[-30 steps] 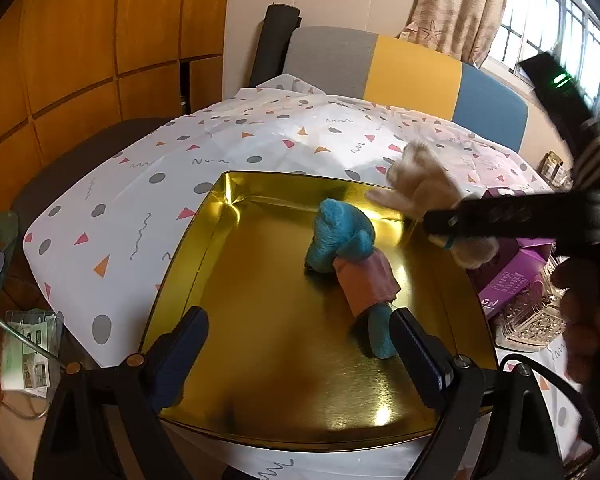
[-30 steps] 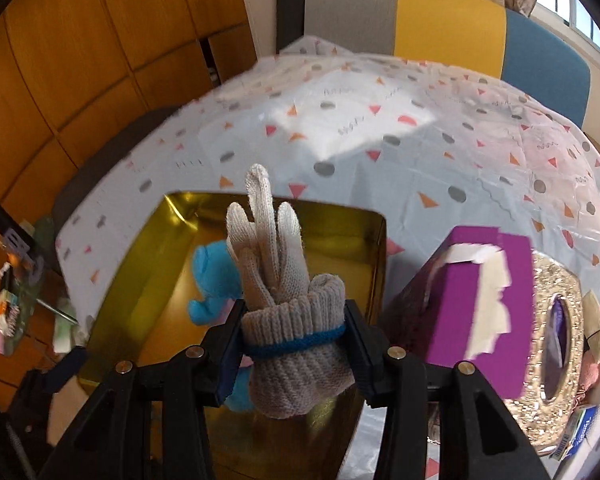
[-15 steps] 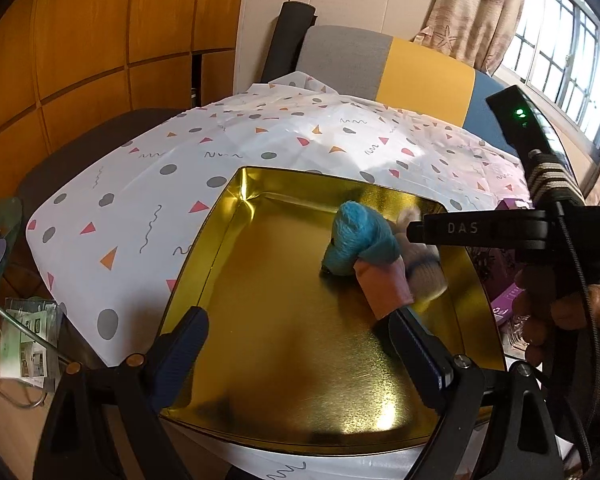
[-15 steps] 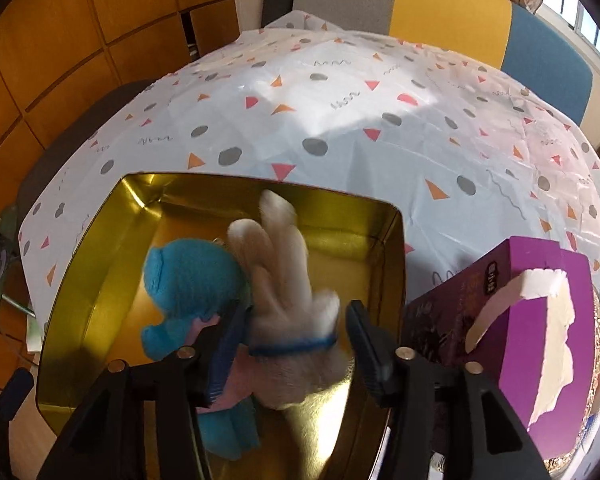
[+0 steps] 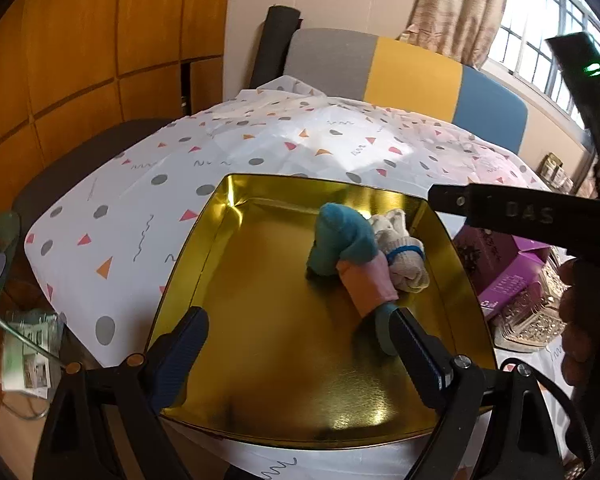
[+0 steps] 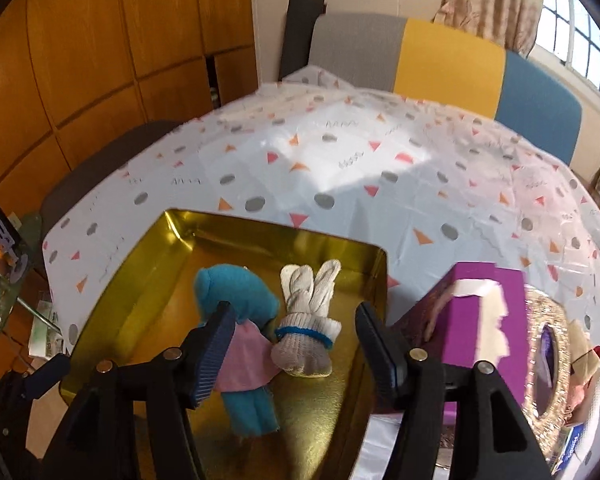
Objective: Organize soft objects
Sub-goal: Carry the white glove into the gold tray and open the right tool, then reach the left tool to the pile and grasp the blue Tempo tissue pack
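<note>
A gold metal tray [image 5: 260, 352] [image 6: 148, 264] lies on the patterned tablecloth. In it a blue plush toy in a pink dress [image 5: 342, 248] [image 6: 240, 304] lies beside a rolled grey knit glove with a blue cuff band [image 5: 400, 252] [image 6: 306, 328]; the two touch. My right gripper [image 6: 296, 344] is open and empty, raised just above the glove. My left gripper [image 5: 300, 352] is open and empty over the tray's near part, short of the toy's legs.
A purple tissue box [image 6: 488, 320] [image 5: 504, 264] stands right of the tray, with a glittery gold dish [image 6: 548, 352] further right. A grey, yellow and blue chair back [image 6: 440, 52] is behind the table. Wooden panels fill the left.
My right gripper carried the glove down into the tray beside the plush toy, opened and let it go, then drew back. The left gripper stayed still.
</note>
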